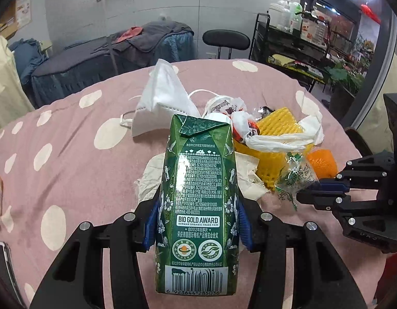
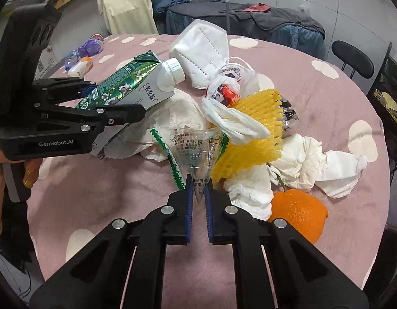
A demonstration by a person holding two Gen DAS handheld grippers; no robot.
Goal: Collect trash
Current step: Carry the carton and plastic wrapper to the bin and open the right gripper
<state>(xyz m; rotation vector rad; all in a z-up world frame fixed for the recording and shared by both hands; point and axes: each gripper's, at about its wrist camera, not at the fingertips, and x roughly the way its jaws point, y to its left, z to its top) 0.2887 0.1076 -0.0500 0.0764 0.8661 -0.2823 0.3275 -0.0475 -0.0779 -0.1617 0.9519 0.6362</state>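
One carton (image 1: 196, 200) gripped lengthwise, cap pointing forward

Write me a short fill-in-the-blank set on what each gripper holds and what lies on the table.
1. The left gripper is shut on a green ____.
2. The right gripper pinches a clear plastic ____.
3. The round fruit on the tablecloth is an ____.
4. The tablecloth is pink with pale ____.

Missing words: carton; wrapper; orange; dots

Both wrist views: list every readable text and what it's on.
"BIO GOLD AWARD / GERMAN ORGANIC TRADE FAIR", "ORGANIC", "400-6603333", barcode "6 923644 285036": carton, held by the left gripper.
"GenRobot.AI": left gripper body.
Carton's remaining small print: too small.
Wrapper in the right gripper: print too blurred.
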